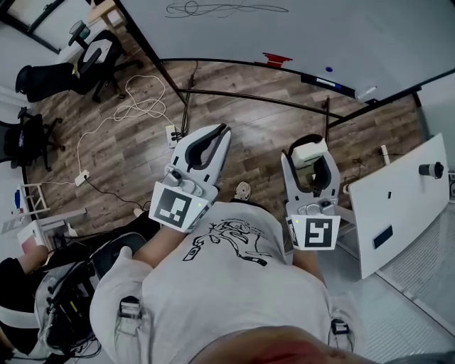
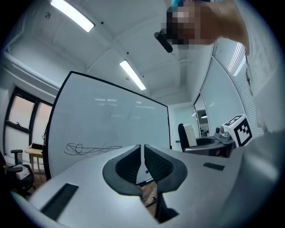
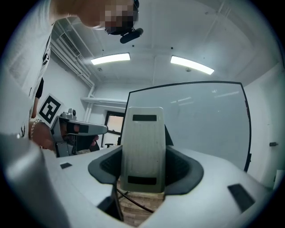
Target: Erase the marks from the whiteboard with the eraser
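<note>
Right tool (image 1: pixel 311 162) grasps the eraser (image 3: pixel 142 147); left tool (image 2: pixel 143 162) is clenched, empty. Best press the eraser flat onto the whiteboard's (image 1: pixel 320 28) scribble (image 1: pixel 213 8).

You had no readable words or numbers before you: the scribble (image 1: pixel 227 9) on the whiteboard (image 1: pixel 320 35) and your shirt print (image 1: pixel 227 240) spelled nothing.

Brown wood-plank floor (image 1: pixel 234 135). On it: looped white cable (image 1: pixel 146 106), white power strip (image 1: pixel 172 135), black wheeled office chairs (image 1: pixel 43 78) at left. Black tubular base bars (image 1: pixel 213 61) of the large white whiteboard (image 1: pixel 298 28) stand on it.
</note>
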A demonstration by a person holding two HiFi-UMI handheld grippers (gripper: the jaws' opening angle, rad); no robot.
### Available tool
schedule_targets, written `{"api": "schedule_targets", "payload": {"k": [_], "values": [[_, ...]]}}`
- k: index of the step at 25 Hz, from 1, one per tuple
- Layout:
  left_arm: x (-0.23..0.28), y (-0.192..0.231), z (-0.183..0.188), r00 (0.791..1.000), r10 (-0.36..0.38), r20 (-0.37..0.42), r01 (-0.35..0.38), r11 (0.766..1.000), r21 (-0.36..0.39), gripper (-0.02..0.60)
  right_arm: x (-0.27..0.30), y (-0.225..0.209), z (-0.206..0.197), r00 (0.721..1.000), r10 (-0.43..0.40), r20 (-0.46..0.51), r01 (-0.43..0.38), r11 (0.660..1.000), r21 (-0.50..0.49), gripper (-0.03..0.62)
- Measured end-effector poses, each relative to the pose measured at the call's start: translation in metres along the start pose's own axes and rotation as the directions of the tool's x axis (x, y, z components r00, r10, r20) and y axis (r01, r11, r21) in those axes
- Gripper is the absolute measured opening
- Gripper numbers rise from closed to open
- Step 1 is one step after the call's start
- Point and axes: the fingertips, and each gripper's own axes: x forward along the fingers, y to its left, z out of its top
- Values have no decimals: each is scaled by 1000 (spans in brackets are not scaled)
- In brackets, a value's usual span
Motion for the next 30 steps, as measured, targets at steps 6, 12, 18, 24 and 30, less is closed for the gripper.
{"api": "schedule_targets", "payload": {"k": [6,12,18,24,30], "values": [[37,-6,-8,1000,20,-12,-20,1000,-1,38,13,-40,-14,1000,6,-12,-6,1000,-8,267],[55,2,-14,999,39,-30,-39,999,-6,38,32,-54,-22,999,28,-31,-28,1000,1,267],[63,17,-14,998,61,-15,-61,998,-1,38,50,-51,-25,997,64,-36,-64,998,-12,267],[77,43,-14,998,59,-3,-59,998,10,38,85,-51,-12,998,55,-4,-55,998,-41,267],[95,87,-10,998,53,22,-53,998,17,38,136,-53,-11,998,56,-26,-59,991,-124,267]]}}
